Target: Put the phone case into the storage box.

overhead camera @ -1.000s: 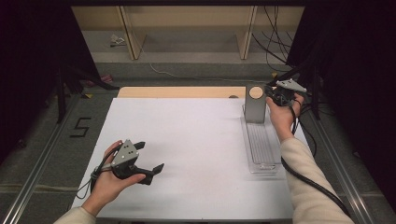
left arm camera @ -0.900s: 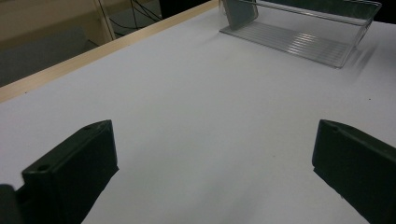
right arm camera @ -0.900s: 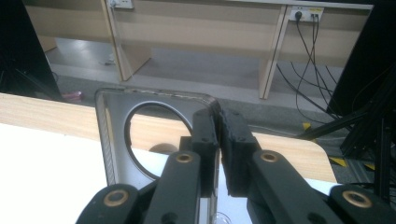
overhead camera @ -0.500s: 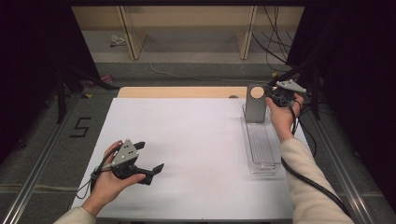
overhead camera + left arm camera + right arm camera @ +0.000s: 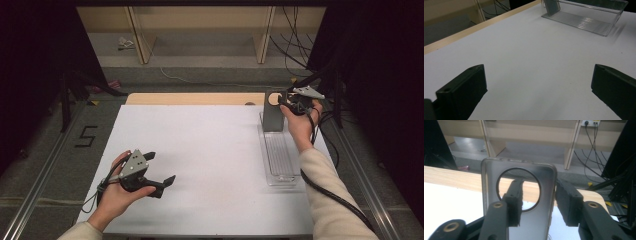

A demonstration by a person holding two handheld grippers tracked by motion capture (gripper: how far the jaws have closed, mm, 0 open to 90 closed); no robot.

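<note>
We judge the release step: the right gripper, its jaws just opening, straddles the edge of the grey phone case standing upright in the clear tray. Next, withdraw without tipping it. Left gripper idles open above the counter. A floor marking left of it reads "5".

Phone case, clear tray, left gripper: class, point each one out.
phone case (image 5: 489, 182), right gripper view, left edge beside its round hole
clear tray (image 5: 280, 159), high view, ribbed floor
left gripper (image 5: 159, 168), high view, between its fingers
</note>
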